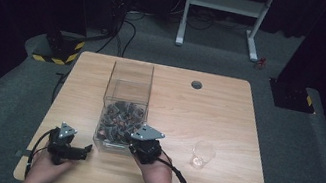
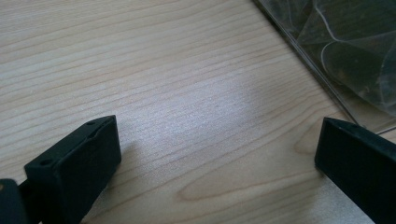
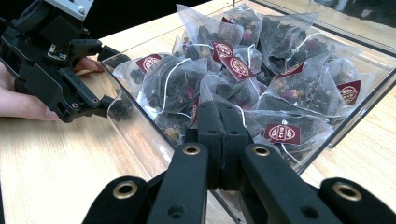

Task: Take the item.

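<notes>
On my left, the left gripper (image 1: 70,149) rests on the bench (image 1: 228,113), jaws spread wide with nothing between them, just beside the clear box (image 1: 127,88). Inside that box lie the tea bags (image 3: 261,79). My right gripper (image 3: 220,123) dips into the box's near end, jaws closed; whether they pinch a bag I can't tell. A glass cup (image 1: 202,154) stands further right.

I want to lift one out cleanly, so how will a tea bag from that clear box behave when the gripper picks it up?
Probably very light and floppy: each tea bag is thin see-through mesh around loose leaves, so it should crumple between the pads. Its string and tag may snag neighbours, since the bags lie heaped together in the clear box. The right gripper is shut just over the heap; whether it pinches a bag is unclear.
</notes>
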Demonstrator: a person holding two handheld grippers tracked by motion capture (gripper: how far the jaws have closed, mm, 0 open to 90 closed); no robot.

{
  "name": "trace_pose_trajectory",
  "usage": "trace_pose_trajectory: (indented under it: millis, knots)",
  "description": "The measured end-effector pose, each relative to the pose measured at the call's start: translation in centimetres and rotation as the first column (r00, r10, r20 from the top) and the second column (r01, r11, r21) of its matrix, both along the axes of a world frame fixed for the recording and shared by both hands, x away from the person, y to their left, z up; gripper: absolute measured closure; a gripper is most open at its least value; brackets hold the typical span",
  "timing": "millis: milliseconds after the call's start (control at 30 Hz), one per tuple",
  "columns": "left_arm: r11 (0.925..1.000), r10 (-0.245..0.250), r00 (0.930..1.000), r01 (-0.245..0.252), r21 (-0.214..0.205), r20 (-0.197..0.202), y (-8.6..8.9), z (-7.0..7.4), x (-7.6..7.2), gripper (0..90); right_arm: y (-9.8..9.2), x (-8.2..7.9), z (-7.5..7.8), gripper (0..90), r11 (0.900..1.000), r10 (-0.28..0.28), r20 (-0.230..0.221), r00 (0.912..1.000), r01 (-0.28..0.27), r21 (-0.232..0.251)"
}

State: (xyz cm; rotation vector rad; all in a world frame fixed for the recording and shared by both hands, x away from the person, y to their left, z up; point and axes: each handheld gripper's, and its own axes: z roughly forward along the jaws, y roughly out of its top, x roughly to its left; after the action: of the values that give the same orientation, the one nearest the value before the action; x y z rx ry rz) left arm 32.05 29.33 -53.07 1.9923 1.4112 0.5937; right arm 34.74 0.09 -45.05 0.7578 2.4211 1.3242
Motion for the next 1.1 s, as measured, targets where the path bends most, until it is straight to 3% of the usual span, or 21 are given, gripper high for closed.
trace_pose_trajectory:
  millis: [167,333,1100]
  knots:
    - [1.0000,0.001,1.0000,-0.001,0.000,0.002,0.0,0.0,0.0,0.6,-0.3,-0.2,0.5,90.0,0.9996,-0.013,0.032,0.9994,0.012,0.027]
    - [1.0000,0.000,1.0000,0.000,0.000,0.002,0.0,0.0,0.0,0.6,-0.6,0.0,0.7,90.0,0.9989,-0.018,0.022,0.9996,0.017,0.044]
    - [1.0000,0.001,1.0000,-0.001,0.000,0.002,0.0,0.0,0.0,0.6,-1.1,-0.3,2.0,90.0,0.9952,-0.027,0.058,0.9980,0.021,0.095]
